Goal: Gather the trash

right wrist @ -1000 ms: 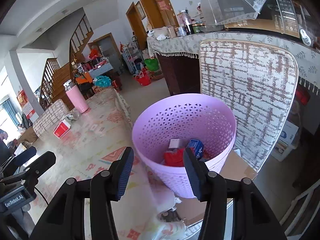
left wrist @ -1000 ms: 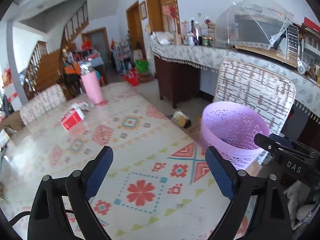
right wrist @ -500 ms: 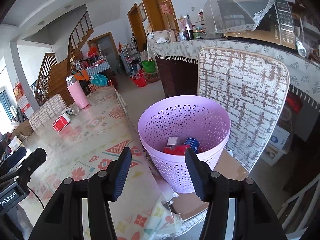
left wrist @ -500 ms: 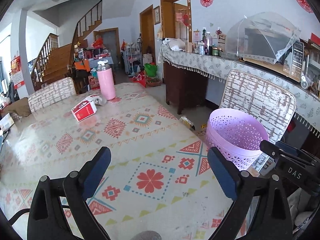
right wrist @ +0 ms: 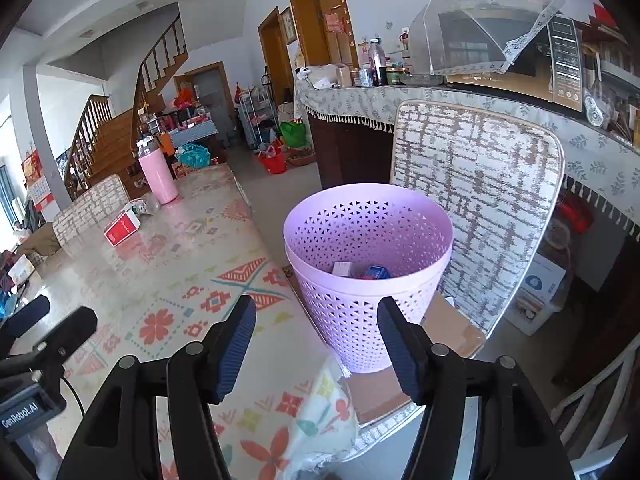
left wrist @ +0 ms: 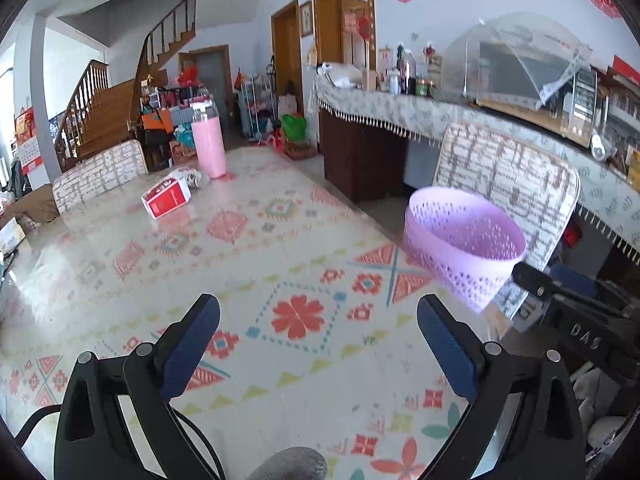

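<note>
A lilac perforated trash basket (right wrist: 368, 276) stands on a chair seat beside the table and holds small boxes, red, white and blue (right wrist: 376, 272). It also shows in the left wrist view (left wrist: 464, 248). A red-and-white carton (left wrist: 166, 199) and a crumpled clear plastic bottle (left wrist: 196, 178) lie at the table's far end, also seen in the right wrist view as carton (right wrist: 122, 227) and bottle (right wrist: 144, 208). My left gripper (left wrist: 318, 344) is open and empty above the table. My right gripper (right wrist: 316, 344) is open and empty, just short of the basket.
A pink thermos (left wrist: 208, 146) stands by the carton. The table (left wrist: 240, 280) has a patterned cloth. A woven chair back (right wrist: 476, 200) rises behind the basket. A sideboard (right wrist: 360, 92) with a microwave (right wrist: 560, 64) and a mesh food cover lines the wall. A second chair (left wrist: 96, 176) stands at the far end.
Both grippers have drawn back and risen; the basket looks smaller and farther. The left view has swung level over the table. Both stay open and empty.
</note>
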Demonstrator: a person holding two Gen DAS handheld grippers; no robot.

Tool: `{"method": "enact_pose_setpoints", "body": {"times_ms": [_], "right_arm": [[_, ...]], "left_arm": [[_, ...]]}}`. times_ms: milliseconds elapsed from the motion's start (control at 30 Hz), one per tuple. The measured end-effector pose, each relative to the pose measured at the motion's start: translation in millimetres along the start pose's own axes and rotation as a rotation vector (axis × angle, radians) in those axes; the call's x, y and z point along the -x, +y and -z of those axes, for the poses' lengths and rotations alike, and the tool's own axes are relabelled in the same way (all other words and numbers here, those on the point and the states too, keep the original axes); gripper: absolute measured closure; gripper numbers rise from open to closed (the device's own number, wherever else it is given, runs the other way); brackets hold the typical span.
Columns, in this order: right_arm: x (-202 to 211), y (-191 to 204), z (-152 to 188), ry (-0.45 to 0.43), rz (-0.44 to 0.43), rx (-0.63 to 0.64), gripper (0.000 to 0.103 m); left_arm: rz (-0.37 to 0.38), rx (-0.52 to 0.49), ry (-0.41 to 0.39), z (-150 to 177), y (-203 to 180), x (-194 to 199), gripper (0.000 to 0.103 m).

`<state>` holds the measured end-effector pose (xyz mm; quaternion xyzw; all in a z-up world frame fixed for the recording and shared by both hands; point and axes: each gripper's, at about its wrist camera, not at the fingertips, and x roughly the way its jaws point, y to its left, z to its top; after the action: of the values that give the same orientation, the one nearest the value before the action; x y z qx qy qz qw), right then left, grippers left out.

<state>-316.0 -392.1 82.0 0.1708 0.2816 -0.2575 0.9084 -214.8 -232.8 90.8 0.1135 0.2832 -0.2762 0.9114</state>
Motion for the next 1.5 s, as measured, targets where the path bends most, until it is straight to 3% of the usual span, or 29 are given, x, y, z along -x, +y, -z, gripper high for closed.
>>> {"method": "enact_pose_setpoints", "body": {"times_ms": [733, 1500], "right_arm": [[7.3, -7.2, 12.1, -0.014, 0.063, 0.037, 0.031], [1.6, -17.7, 15.4, -0.003, 0.078, 0.030, 0.030]], "left_arm": [[0.021, -0.040, 0.097, 15.4, -21.0, -15.6, 0.004], [0.064, -0.042, 0.138, 17.3, -28.4, -25.9, 0.004]]}}
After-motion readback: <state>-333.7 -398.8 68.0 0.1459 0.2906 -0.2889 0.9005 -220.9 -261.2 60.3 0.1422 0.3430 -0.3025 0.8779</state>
